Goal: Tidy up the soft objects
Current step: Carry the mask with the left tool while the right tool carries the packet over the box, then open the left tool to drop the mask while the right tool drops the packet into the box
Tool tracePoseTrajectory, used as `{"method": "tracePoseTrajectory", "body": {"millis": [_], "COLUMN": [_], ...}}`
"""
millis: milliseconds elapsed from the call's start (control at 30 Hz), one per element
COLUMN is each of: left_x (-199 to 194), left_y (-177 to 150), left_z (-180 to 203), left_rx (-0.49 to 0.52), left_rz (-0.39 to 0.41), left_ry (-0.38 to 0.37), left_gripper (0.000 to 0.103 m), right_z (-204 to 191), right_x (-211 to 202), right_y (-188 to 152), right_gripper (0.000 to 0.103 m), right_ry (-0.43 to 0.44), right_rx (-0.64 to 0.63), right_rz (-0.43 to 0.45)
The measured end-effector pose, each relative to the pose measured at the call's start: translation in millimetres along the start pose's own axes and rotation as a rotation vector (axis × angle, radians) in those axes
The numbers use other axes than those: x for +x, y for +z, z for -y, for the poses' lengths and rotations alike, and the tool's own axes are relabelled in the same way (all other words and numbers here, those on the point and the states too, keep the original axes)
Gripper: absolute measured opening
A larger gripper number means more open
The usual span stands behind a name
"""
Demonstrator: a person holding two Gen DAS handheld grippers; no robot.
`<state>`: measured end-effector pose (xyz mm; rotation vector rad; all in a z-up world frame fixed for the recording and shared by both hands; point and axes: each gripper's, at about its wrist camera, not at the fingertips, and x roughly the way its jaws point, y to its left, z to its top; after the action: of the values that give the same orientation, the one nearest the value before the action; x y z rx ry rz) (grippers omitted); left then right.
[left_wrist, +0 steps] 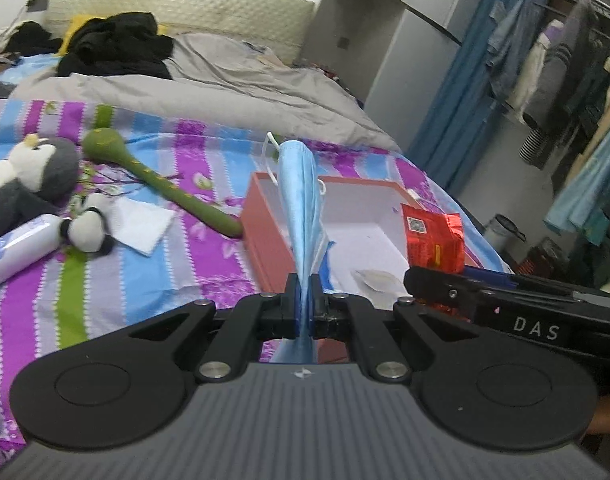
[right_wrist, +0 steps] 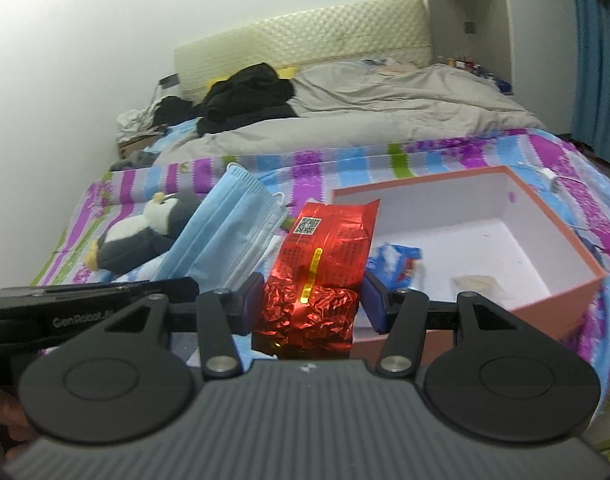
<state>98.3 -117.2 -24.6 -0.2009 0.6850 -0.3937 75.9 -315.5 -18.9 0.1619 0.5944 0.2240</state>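
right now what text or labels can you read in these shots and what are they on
"DAS": on the right gripper body, seen from the left wrist.
"GenRobot.A", cut off: on the left gripper body, seen from the right wrist.
Red foil packet: QR code and columns of print, too small to read.
Blue wrapper in the box: blurred.

White wall (right_wrist: 85, 40), padded cream headboard (right_wrist: 305, 40), grey duvet (right_wrist: 385, 112), striped bedsheet (left_wrist: 145, 280), blue curtain (left_wrist: 465, 100), clothes rack (left_wrist: 565, 60).

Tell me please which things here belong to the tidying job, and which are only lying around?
Belong to the job: blue face mask in the left gripper; red foil packet in the right gripper; open box; penguin plush; panda plush.

Just lying about: black clothes; grey duvet; hanging clothes.
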Motion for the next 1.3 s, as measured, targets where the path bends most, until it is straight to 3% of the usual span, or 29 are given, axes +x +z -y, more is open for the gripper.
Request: {"method": "tracePoseTrajectory", "body": {"millis": [300, 667, 967, 1133, 1200, 1267, 1300], "left_x": [58, 164, 243, 265, 271, 270, 267], "left_y": [15, 56, 64, 62, 61, 61, 61], "left_z": [27, 47, 39, 35, 33, 31, 32], "left_rx": [0.036, 0.073, 0.076, 0.077, 0.072, 0.054, 0.059], "left_rz": [-0.067, -0.155, -0.261, -0.301, -0.315, -0.307, -0.296], "left_ry": [-0.031, -0.018, -0.011, -0.011, -0.008, -0.006, -0.006], "left_gripper": [0.004, 0.004, 0.004, 0.005, 0.013, 0.04, 0.043], "right_z": [48, 104, 145, 161, 166, 169, 169], "right_x": [7, 67, 123, 145, 152, 156, 156], "right_y": [-2, 13, 16, 15, 13, 13, 13], "right_gripper": [0.055, 0.055, 0.056, 0.058, 0.061, 0.073, 0.073], "right_ry": [-0.062, -0.072, -0.115, -0.123, -0.12, -0.102, -0.106], "right_rx": [0.087, 0.14, 0.183, 0.2, 0.214, 0.228, 0.228], "right_rz": [-0.022, -0.099, -0.171, -0.203, -0.22, -0.231, -0.229]}}
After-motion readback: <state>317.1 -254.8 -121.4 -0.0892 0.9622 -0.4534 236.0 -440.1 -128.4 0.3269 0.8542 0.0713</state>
